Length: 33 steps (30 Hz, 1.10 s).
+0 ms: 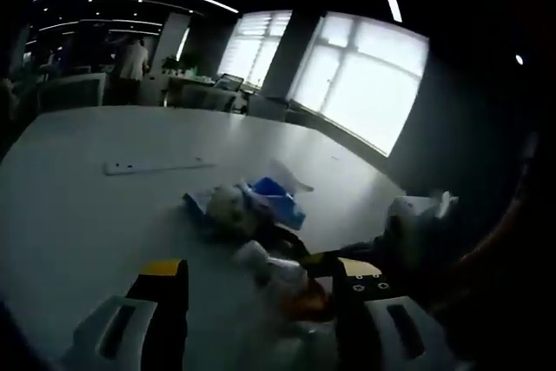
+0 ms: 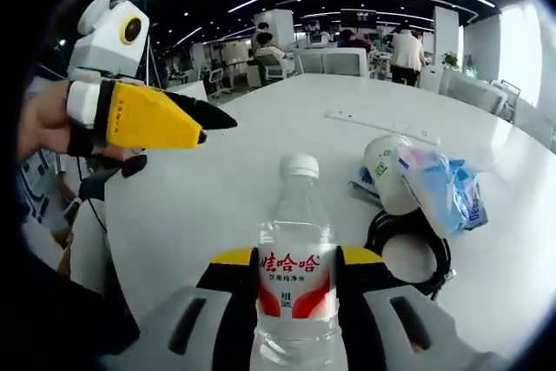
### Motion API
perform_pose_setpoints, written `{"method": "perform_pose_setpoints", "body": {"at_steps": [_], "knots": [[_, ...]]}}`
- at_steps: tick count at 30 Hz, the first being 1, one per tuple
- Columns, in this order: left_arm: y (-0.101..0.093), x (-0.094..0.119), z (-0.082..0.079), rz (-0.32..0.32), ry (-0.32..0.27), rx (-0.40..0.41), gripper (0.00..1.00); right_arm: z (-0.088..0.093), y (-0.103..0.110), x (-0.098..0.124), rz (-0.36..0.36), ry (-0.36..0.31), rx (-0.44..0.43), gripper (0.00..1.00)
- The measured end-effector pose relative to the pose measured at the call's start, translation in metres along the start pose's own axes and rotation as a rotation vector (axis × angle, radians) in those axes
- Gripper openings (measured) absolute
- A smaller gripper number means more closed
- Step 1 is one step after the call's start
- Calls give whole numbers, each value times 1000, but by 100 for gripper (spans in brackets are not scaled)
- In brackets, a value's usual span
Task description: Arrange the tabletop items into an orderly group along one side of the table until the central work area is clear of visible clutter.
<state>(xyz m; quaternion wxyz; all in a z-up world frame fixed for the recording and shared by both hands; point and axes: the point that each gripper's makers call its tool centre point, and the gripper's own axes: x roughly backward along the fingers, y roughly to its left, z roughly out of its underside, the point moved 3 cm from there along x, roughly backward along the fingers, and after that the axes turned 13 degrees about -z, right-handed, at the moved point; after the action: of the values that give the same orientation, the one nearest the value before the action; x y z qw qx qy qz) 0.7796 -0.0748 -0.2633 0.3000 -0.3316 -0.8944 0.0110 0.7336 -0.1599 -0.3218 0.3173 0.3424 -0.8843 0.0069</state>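
A clear water bottle (image 2: 297, 249) with a white cap and a red and white label stands upright between my right gripper's (image 2: 297, 260) yellow-tipped jaws, which are shut on its label. My left gripper (image 2: 178, 135) comes in from the left, held in a hand above the table, with its jaws apart. In the dim left gripper view, my left gripper (image 1: 261, 271) is open, and the bottle (image 1: 282, 280) shows just beyond its wide-set jaws. A paper cup (image 2: 387, 171) lies on its side against a blue plastic bag (image 2: 443, 184), with a coiled black cable (image 2: 413, 254) in front of them.
A long white power strip (image 2: 382, 125) lies farther back on the white table (image 2: 217, 188). It also shows in the left gripper view as the power strip (image 1: 156, 165), beyond the blue bag (image 1: 278, 197) and cup (image 1: 228, 204). Chairs and people stand beyond the table's far edge.
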Motion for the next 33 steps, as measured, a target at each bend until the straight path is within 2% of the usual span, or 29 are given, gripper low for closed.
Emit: {"method": "perform_pose_setpoints", "body": {"at_steps": [4,10,17,20,22,27,33], "knots": [[-6,-12,0,15,5,15,64,-2,3,2,-6,-13,9,29],[-12,-26,7,19,36,-15,56,-3,7,4,-12,-27,22,29],[-21,-28,3,52,16,16,46,-5,8,8,-15,-42,34,29],[-26,-25,-4,62,-26,-5,40,-6,8,10,-16,-52,35,29],[-22,-26,-7,58,-43,-8,37,-7,8,12,-17,-56,35,29],[-25,-26,-6,85,-44,3,34,-7,10,15,-19,-61,38,29],[-44,-21,-5,148,-71,-46,27,-4,12,22,-21,-64,35,29]]}}
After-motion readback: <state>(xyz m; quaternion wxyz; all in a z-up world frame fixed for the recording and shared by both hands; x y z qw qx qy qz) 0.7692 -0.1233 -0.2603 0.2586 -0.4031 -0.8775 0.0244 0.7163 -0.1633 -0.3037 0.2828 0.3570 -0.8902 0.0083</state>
